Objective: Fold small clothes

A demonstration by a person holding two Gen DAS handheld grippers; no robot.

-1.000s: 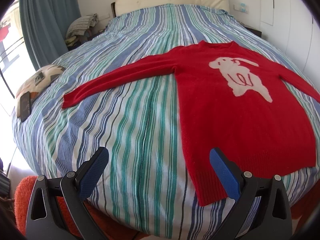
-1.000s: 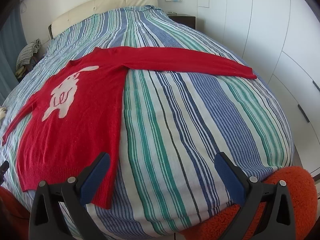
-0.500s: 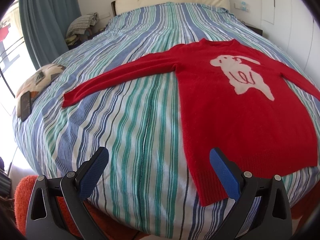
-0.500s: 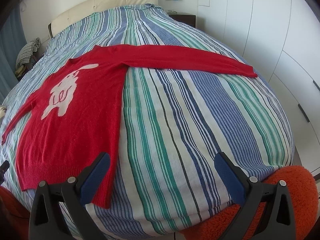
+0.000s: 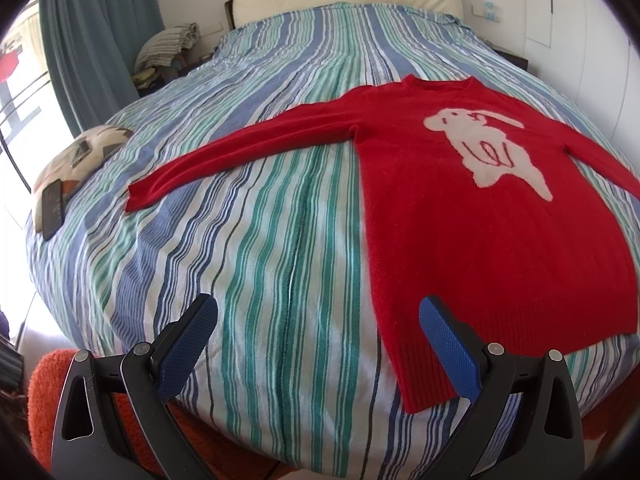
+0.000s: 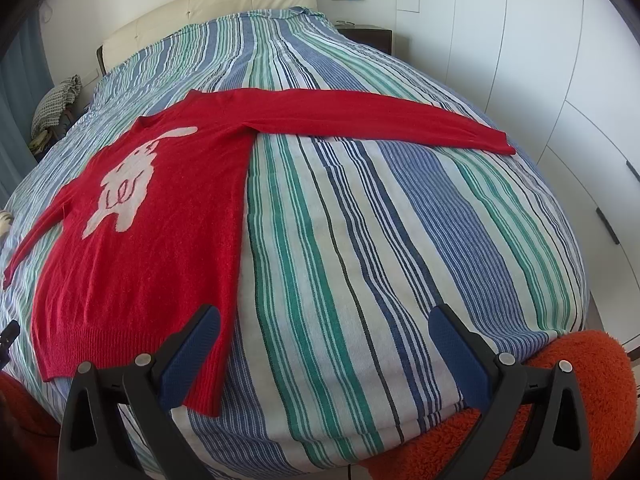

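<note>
A phone (image 5: 53, 210) lies on a cushion (image 5: 80, 156) at the bed's (image 5: 280, 220) left edge, well left of the sweater (image 5: 460, 232). The red sweater lies flat, face up, on the striped bed, both sleeves stretched out sideways, a white animal figure (image 5: 488, 152) on its chest, hem toward the foot of the bed. The left gripper (image 5: 318, 338) hovers above the bed's foot, just left of the sweater's hem corner, fingers (image 5: 188, 344) spread and empty. The right gripper (image 6: 324, 350) hovers right of the sweater (image 6: 160, 232), fingers (image 6: 460, 356) spread, holding nothing. An orange rug (image 6: 560, 400) lies below the bed.
</note>
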